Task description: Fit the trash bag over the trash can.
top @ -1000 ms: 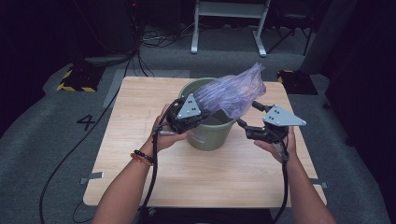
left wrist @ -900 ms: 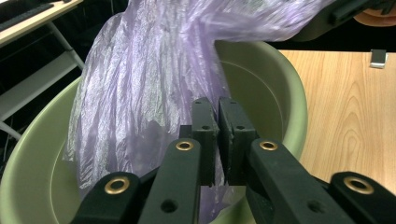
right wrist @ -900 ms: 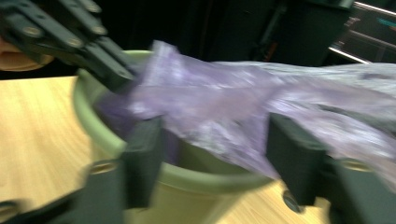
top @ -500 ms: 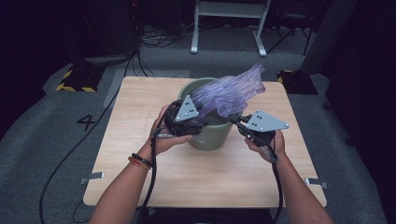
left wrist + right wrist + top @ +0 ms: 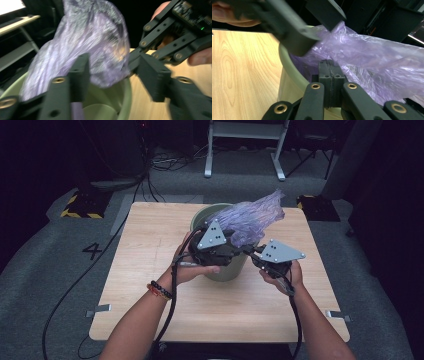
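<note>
Right claw point(image 5: 329, 65) pinches the purple bag point(image 5: 250, 215) at the bin point(image 5: 226, 270) rim — left claw point(image 5: 112, 75) half-open beside it — tug hard, plastic could tear.

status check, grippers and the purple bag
Right gripper shut on bag edge. Left gripper open, jaws astride bag. Bag half out of bin. Nothing in the way.

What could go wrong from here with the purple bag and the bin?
1. The right gripper is shut at the purple bag by the bin rim; whether film is pinched is unclear, and a thin hold could slip or tear it.
2. The left gripper has just been opening, with the bag between its jaws but unpressed, so that side may sag.
3. Most of the bag stands above the rim; pulling might tip the bin.
</note>
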Tool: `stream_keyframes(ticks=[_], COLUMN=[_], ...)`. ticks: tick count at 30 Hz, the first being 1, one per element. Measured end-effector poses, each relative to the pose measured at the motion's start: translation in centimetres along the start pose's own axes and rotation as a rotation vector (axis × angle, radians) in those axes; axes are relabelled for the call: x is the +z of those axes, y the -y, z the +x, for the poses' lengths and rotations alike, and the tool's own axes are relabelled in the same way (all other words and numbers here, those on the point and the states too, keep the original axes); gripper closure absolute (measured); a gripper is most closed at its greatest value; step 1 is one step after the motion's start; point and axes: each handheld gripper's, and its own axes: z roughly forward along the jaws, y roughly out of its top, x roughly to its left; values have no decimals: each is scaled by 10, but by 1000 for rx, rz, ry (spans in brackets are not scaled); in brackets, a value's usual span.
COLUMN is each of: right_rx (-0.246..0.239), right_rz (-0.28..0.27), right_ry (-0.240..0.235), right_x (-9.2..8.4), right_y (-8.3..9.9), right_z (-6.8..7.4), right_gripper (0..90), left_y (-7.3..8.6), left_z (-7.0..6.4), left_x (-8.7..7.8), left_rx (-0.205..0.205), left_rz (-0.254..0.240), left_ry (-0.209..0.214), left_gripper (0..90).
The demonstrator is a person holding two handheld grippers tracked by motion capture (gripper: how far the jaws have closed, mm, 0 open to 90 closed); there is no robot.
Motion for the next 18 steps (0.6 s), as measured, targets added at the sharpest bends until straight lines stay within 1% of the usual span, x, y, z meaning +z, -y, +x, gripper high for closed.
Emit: stream_keyframes(ticks=[1, 4, 6, 8, 9, 11, 14, 16, 18], right_rx=[-5, -21, -27, -24, -22, -16, -12, -7, 20], right_rz=[-3, -4, -6, -20, -24, -35, -41, -59, -75], right_ry=[-1, -1, -4, -19, -21, -27, -43, -35, -33], right_x=[0, -1, -2, -3, -4, -6, -9, -13, -19], right_y=[0, 0, 0, 1, 2, 3, 5, 6, 8], right_z=[1, 5, 7, 8, 9, 10, 12, 12, 10], right_gripper=[900, 900, 895, 886, 883, 866, 828, 757, 687], left_y=[-1, -2, -1, 1, 3, 6, 13, 18, 21], left_z=[0, -2, -1, -1, 0, 1, 3, 5, 6], left_x=[1, 2, 1, -1, -2, -5, -11, -17, -22], left_rx=[18, 59, 69, 79, 76, 76, 62, 48, 41], left_rz=[15, 30, 31, 34, 30, 32, 27, 18, 9], left_ry=[2, 27, 51, 43, 44, 42, 19, 11, 1], left_gripper=[484, 651, 763, 864, 886, 900, 900, 900, 900])
